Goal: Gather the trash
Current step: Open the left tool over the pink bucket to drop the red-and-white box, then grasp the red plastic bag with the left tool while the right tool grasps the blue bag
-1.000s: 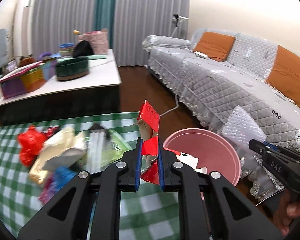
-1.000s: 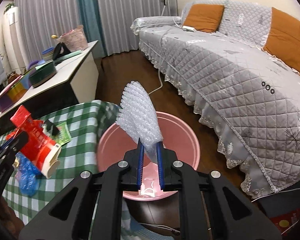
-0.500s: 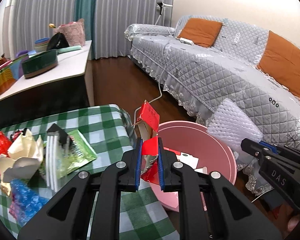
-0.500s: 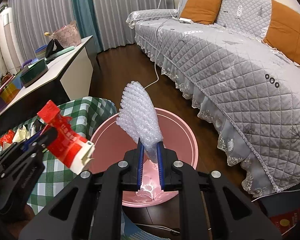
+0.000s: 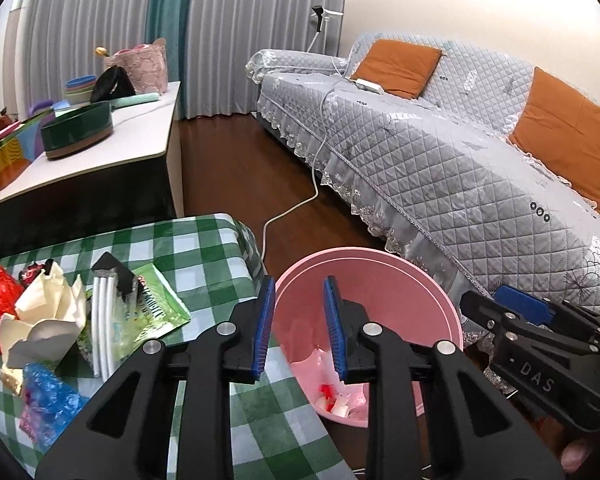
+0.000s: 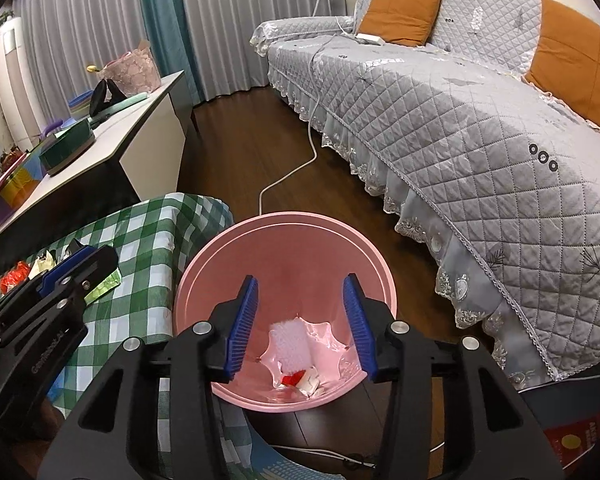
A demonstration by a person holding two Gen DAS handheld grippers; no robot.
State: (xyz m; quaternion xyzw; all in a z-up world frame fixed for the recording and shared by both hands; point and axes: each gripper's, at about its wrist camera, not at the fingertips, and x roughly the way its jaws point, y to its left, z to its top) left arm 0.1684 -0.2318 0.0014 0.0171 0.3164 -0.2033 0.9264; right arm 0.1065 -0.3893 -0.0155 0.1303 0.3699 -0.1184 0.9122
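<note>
Trash remaining lies on the checked table (image 5: 203, 256), left of the bin (image 5: 440, 304). Left gripper (image 5: 299, 332) and right gripper (image 6: 300, 326) hang over the bin, jaws just opened and empty; bubble wrap (image 6: 289, 346) and what looks like the red carton (image 6: 293, 379) sit inside. Pile (image 5: 59, 320) is nearer the left gripper.

Both grippers' jaws opened, dropping red carton (image 6: 293, 379) and bubble wrap (image 6: 291, 346) into bin (image 6: 203, 264).
</note>
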